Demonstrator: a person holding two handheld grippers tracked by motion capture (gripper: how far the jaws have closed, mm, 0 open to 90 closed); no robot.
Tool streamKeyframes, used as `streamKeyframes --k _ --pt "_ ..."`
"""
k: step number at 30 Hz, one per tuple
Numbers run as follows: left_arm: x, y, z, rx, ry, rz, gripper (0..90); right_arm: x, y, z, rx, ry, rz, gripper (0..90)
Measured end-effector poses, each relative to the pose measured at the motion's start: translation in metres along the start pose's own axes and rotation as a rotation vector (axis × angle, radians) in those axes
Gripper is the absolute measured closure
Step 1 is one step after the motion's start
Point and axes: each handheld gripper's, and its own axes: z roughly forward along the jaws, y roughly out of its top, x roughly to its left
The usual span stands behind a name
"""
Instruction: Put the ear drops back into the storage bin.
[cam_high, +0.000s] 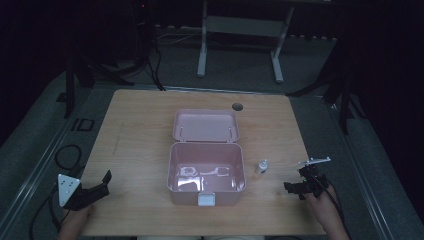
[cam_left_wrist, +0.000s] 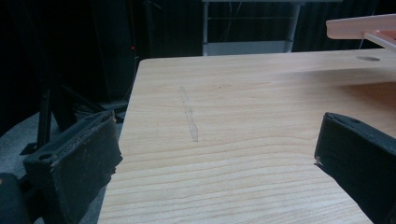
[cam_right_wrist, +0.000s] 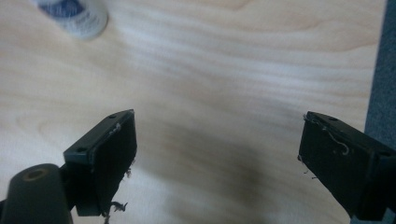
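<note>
While both claws — left (cam_high: 103, 182), right (cam_high: 295, 188) — hang spread and empty, the right should straddle the bottle (cam_high: 261, 167) squarely before pinching, beside the box (cam_high: 206, 172).

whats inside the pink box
The pink box stands open, its lid tilted back. Its floor shows only bright reflections and faint pale shapes, too dim to identify. The small white bottle stands outside on the table.

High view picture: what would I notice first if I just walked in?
Probably the pink box in the middle of the wooden table, its lid flipped open toward the back. Next, the little white bottle just right of it. The left gripper and right gripper wait, jaws open, at the near corners.
</note>
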Motion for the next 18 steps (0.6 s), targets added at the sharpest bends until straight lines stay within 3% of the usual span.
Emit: streamKeyframes --k 6,8,12,13,18 --pt "0.000 0.000 0.000 0.000 0.001 0.000 0.4 -0.001 0.004 -0.004 0.105 0.045 -0.037 11.1" --pt "0.000 0.000 0.000 -0.001 0.002 0.000 0.4 -0.002 0.006 -0.005 0.162 0.088 -0.057 11.1" --pt "0.000 0.000 0.000 0.001 0.000 0.000 0.4 -0.001 0.009 -0.006 0.243 0.100 -0.106 11.1" --pt "0.000 0.000 0.000 0.000 0.001 0.000 0.4 0.000 0.012 -0.007 0.281 0.128 -0.121 11.1" --pt "0.000 0.000 0.000 0.001 0.001 0.000 0.4 0.004 0.017 -0.009 0.370 0.160 -0.177 11.2"
